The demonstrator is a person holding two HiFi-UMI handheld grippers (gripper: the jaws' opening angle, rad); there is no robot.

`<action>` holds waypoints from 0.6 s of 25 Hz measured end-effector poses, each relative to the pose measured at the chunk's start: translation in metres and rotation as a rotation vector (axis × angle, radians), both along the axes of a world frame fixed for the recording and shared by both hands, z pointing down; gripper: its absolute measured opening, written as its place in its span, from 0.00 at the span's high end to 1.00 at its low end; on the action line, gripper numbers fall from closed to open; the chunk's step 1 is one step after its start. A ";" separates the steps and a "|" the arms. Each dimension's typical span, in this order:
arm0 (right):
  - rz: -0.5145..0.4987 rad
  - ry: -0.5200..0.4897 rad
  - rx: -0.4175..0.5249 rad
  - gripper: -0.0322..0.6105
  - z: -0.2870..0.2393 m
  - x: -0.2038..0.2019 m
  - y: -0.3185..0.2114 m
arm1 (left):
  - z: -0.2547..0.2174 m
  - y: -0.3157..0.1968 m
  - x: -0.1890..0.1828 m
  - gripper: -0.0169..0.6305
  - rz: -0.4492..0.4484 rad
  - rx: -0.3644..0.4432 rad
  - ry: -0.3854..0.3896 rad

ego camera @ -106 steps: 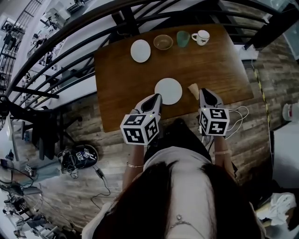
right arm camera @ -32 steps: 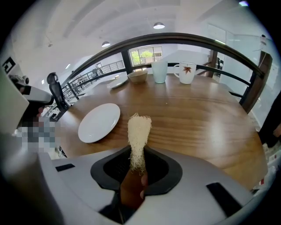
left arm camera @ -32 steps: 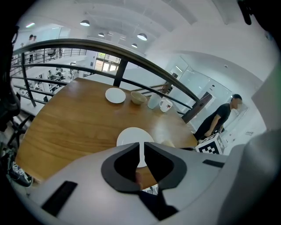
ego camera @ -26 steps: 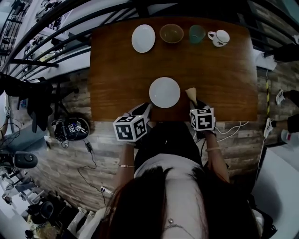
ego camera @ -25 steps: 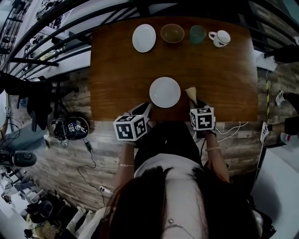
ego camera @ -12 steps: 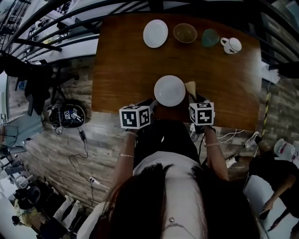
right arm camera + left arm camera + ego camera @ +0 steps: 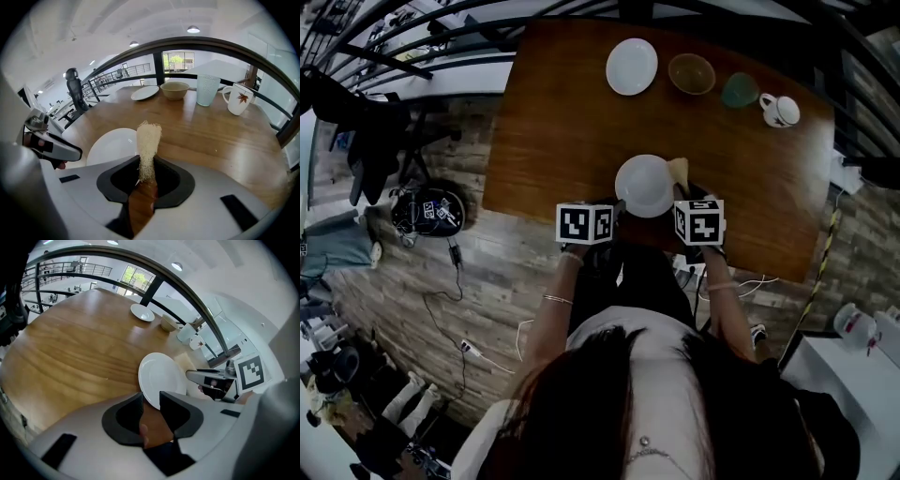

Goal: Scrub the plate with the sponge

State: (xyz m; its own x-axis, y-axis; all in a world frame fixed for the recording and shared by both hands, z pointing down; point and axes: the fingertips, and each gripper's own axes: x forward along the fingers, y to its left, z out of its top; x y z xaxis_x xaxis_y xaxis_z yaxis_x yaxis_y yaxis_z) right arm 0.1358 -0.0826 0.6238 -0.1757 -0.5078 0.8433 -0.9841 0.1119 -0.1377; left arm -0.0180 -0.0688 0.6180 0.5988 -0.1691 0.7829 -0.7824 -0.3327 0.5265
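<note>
**Head view.** Both grippers have closed in on the plate (image 7: 642,185) since a second ago. The left gripper (image 7: 617,206) was short of the table (image 7: 562,122) edge and is now down at the plate's near-left rim. The right gripper (image 7: 686,192) has carried the sponge (image 7: 678,170) sideways. It was well clear to the plate's right and now sits just beside the right rim. Can't tell if it touches. The plate lies flat near the table's near edge.

**Left gripper view.** The jaws stand a narrow gap apart, with the plate's near rim at that gap. No pad is seen pressing on it, so nothing is held.

**Right gripper view.** The jaws are clamped on the sponge's lower end, and the strip stands up out of them. The plate is just to the left and beyond. The sponge is not on its face.

**Reading.** The approach looks finished and scrubbing has not started. The left gripper probably needs to steady the rim before the sponge crosses onto the plate.
</note>
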 end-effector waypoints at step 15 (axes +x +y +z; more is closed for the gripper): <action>-0.077 0.013 -0.016 0.80 0.009 -0.018 -0.025 | 0.024 0.003 0.009 0.82 -0.008 -0.077 -0.010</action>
